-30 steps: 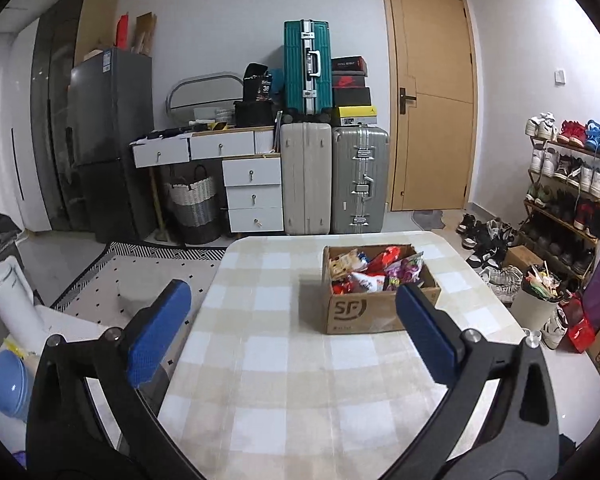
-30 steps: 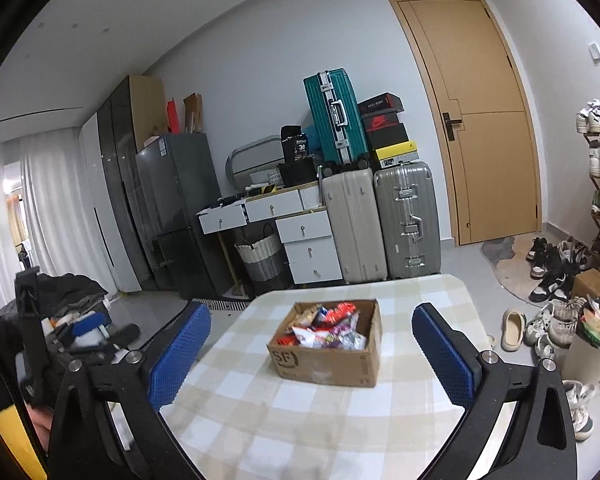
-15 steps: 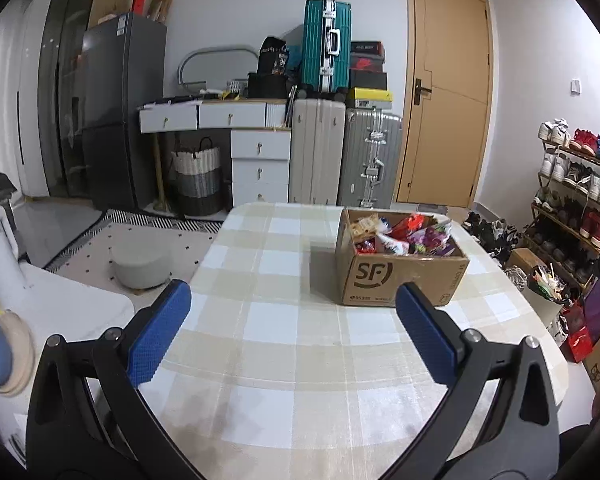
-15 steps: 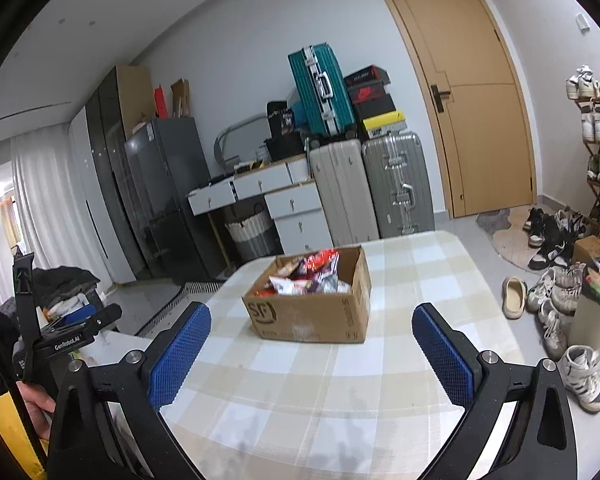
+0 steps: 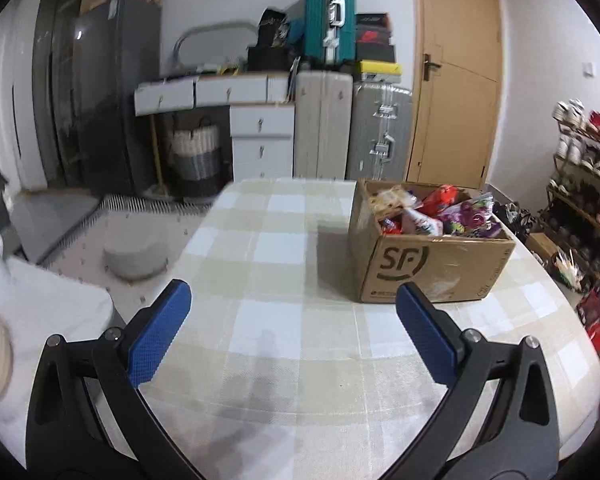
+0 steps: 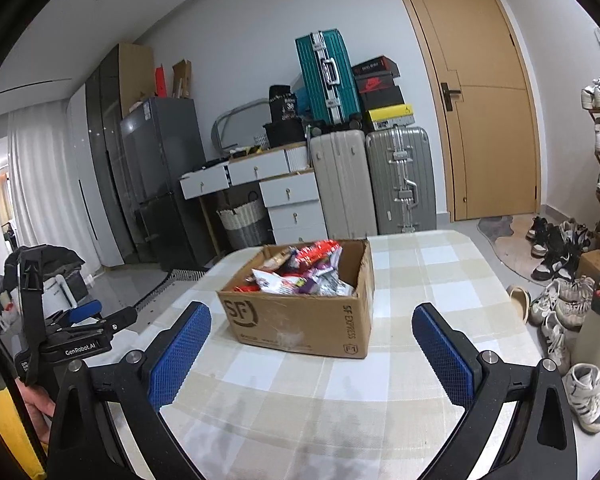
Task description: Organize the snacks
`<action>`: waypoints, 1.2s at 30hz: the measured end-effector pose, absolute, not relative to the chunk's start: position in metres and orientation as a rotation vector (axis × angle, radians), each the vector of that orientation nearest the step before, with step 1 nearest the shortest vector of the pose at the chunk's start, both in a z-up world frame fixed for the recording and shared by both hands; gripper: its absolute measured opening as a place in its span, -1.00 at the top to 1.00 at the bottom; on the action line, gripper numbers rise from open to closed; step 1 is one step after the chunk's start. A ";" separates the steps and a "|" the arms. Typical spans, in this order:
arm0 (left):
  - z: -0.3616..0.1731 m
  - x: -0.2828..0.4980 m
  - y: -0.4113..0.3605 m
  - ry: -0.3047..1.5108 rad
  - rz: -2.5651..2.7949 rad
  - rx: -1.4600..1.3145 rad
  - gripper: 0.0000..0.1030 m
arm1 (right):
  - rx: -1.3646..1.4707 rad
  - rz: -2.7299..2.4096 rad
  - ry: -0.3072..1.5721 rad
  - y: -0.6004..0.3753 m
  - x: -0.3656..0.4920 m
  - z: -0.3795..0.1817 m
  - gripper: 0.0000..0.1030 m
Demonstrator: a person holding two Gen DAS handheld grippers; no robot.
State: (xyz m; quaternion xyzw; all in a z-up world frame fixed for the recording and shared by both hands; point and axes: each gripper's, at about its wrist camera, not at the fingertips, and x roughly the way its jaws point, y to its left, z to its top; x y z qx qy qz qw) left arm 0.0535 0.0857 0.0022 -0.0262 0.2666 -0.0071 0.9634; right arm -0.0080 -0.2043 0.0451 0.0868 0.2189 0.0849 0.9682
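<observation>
Both hand-held grippers are seen with their blue-padded jaws spread wide and nothing held between them. From its own wrist view, the left gripper (image 5: 288, 308) is poised above the near part of a table (image 5: 268, 384) covered in a beige-and-white checked cloth; the same tool is also caught at the far left of the right wrist view (image 6: 84, 320), gripped by a person's hand (image 6: 36, 404). The right gripper (image 6: 310, 328) is held over the near edge of the table (image 6: 432, 280), apart from everything on it.

An open cardboard box (image 5: 432, 264) marked "SF" is set on the far right part of the table as seen from the left wrist; in the right wrist view the box (image 6: 300, 320) lies ahead between the two pads. It is filled with a heap of mixed snack packets (image 5: 432, 212), red, white and purple (image 6: 300, 272). No gripper is touching the box.

Behind the table, upright suitcases (image 6: 400, 176) are stood against the wall, next to a wooden door (image 6: 484, 100).
</observation>
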 end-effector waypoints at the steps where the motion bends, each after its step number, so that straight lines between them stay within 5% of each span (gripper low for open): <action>1: -0.004 0.063 0.084 0.571 -0.032 -0.072 -0.98 | 0.181 0.168 0.454 -0.205 -0.005 0.042 -0.99; 36: -0.006 0.034 0.048 0.550 -0.074 -0.042 -0.98 | 0.158 0.139 0.500 -0.205 -0.011 0.026 -0.99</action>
